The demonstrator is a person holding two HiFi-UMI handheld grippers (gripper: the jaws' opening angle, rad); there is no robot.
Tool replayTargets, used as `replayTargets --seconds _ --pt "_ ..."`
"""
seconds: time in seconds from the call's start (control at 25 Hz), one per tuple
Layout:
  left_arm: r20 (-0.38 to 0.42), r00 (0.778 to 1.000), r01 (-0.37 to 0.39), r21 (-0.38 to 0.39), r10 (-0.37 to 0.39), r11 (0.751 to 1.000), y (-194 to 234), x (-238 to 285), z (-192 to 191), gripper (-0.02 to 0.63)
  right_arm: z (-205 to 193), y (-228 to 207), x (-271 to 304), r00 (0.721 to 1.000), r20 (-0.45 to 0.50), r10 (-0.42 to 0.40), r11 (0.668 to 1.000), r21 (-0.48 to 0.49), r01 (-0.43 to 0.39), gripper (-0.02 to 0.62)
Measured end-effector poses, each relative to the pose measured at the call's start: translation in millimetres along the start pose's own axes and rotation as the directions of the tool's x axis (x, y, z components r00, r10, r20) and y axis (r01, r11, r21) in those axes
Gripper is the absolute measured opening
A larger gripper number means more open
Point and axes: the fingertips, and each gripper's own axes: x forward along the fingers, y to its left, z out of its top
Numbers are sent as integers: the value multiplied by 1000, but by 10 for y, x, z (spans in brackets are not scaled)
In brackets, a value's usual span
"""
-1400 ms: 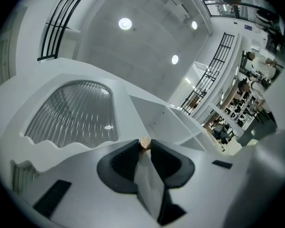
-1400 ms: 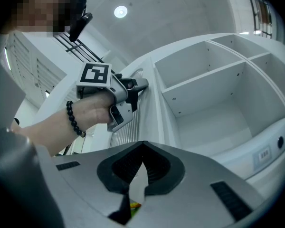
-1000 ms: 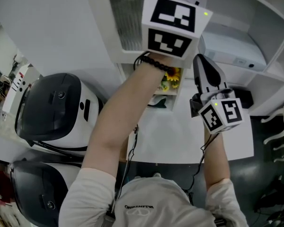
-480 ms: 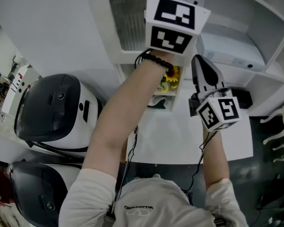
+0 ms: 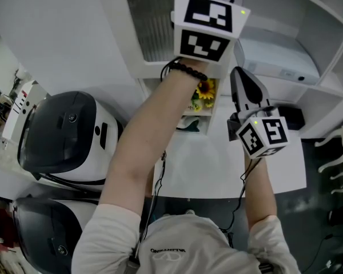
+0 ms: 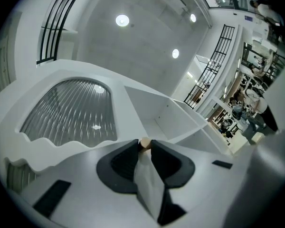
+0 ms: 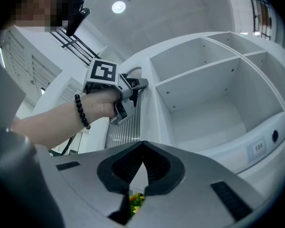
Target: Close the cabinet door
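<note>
The cabinet door is a white frame around ribbed glass, standing just left of the open white shelves. My left gripper is raised to the door's right edge and is shut on a small tan knob. The right gripper view shows the same grip from the side, with the left gripper against the ribbed panel. My right gripper hangs lower, in front of the shelves, with its jaws shut and nothing between them. Whether the door lies flush with the cabinet I cannot tell.
Two black-and-white domed appliances stand at the left. A white table lies below the cabinet, with a sunflower picture at its back. A white boxy device sits on a shelf. A dark object is at the right.
</note>
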Motion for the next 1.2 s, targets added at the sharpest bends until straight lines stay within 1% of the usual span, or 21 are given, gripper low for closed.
replayTargets --seconds 0.12,0.24,0.32,0.4,0.48,0.6,0.76,0.8,0.92,1.04,1.12,1.2 --pt "2 1000 -1 -1 1 1000 -8 -1 2 85 -8 -9 -26 1000 -2 -5 1000 3 5 11" --pt "13 1000 20 -37 -19 999 -18 -24 12 84 -26 5 -54 1000 -5 -9 1000 7 9 11" --pt "36 998 47 -67 -45 997 -36 -76 14 84 -56 12 -81 1000 -10 -14 1000 12 14 11" --pt "62 997 55 -73 -50 996 -46 -183 -13 84 -95 20 -116 1000 -18 -19 1000 17 19 11" --pt "82 996 34 -76 -28 997 -31 -362 -63 84 -137 33 -155 999 -27 -22 1000 19 22 11" --pt "102 995 9 -80 0 997 -44 -699 -155 48 -191 55 -224 999 -39 -28 999 22 29 11" --pt "148 989 40 -129 -21 991 -195 -1190 -225 13 -276 127 -339 998 -52 -37 999 26 38 11" --pt "149 989 45 -148 -23 988 -237 -1328 -251 5 -300 151 -372 998 -53 -40 999 28 42 11" --pt "102 994 59 -228 -37 972 -368 -1767 -419 5 -368 223 -507 997 -60 -51 999 17 52 11" --pt "19 998 67 -266 -64 962 -525 -2241 -680 5 -480 312 -652 995 -79 -62 998 -17 61 11" --pt "-48 996 53 -290 -70 955 -610 -2585 -893 5 -572 369 -755 994 -89 -70 998 3 70 11" --pt "-107 992 26 -321 -64 947 -643 -2920 -1104 5 -659 409 -846 992 -96 -76 995 50 81 11"
